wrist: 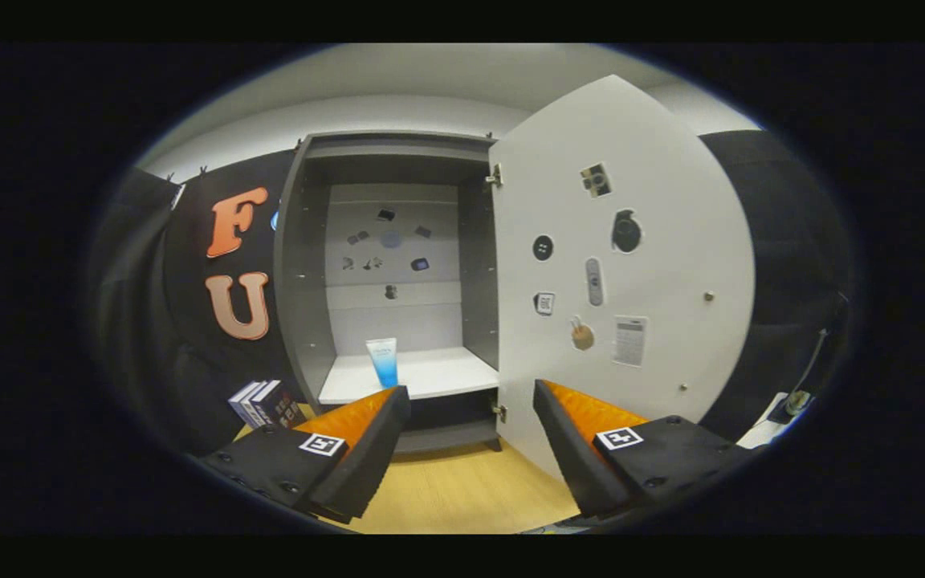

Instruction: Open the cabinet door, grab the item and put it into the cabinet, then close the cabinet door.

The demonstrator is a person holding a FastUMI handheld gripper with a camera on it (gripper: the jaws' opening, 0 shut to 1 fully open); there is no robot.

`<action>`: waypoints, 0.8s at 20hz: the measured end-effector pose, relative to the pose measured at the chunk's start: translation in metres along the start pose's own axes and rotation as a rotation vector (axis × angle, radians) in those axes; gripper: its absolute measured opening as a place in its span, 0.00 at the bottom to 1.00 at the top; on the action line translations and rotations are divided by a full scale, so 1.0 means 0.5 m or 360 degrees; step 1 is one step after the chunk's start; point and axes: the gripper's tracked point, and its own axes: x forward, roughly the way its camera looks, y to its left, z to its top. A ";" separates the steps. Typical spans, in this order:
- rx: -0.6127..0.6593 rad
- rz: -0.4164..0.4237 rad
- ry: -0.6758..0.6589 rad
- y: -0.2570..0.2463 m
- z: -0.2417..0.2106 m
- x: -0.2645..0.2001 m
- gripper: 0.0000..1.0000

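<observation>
Our gripper [470,417] is spread wide and holds nothing. Beyond its fingers, the tube [383,362] stands upright on the shelf [438,373] inside the cabinet [302,265], door [655,265] swung open. The tube looks light and squashy; we'd pinch its middle gently.

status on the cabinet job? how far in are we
Done: white cabinet door swung open; blue-and-white tube stands upright on the white shelf inside the grey cabinet. In hand: nothing; the gripper is open and empty, short of the cabinet. Left: close the door.
</observation>
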 end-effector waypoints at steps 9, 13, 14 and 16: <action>0.0120 -0.0320 0.0010 -0.283 -0.057 -0.127 0.98; 0.0113 -0.0453 0.0031 -0.422 -0.077 -0.107 0.99; 0.0093 -0.0487 0.0035 -0.456 -0.082 -0.099 0.99; 0.0070 -0.0518 0.0052 -0.506 -0.099 -0.075 0.99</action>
